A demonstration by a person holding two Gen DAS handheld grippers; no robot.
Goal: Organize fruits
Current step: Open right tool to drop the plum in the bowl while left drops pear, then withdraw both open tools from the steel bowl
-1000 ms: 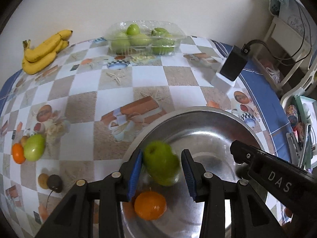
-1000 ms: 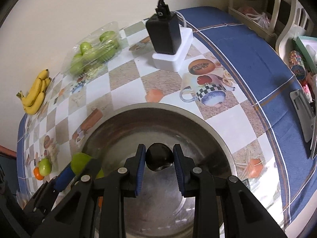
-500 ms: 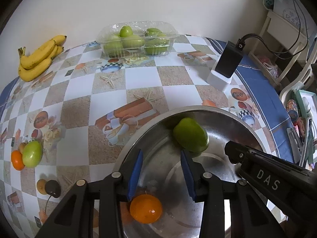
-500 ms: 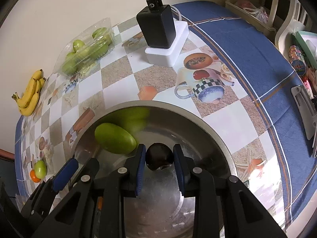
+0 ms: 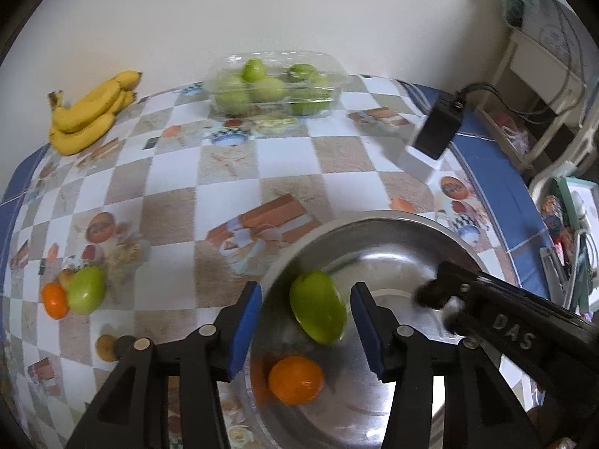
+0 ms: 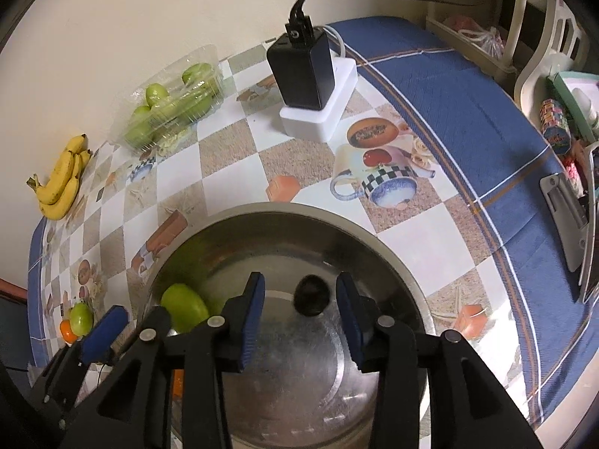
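Two tools hover over the steel bowl (image 6: 378, 247) at the lower middle of both views, each with jaws that have just been opening. The left tool (image 5: 305, 327) stands open around a green fruit (image 5: 317, 311) lying free inside the bowl, pads clear of it; an orange (image 5: 295, 379) rests below it. The right tool (image 6: 299, 316) is likewise open, a small dark fruit (image 6: 311, 295) lying between its pads but untouched. The step in hand appears to be the release of fruit into the bowl. Another green fruit (image 5: 87, 289) and a second orange (image 5: 55, 300) remain on the table (image 5: 232, 172) at left; the next move probably calls for lifting clear and reaching for these.
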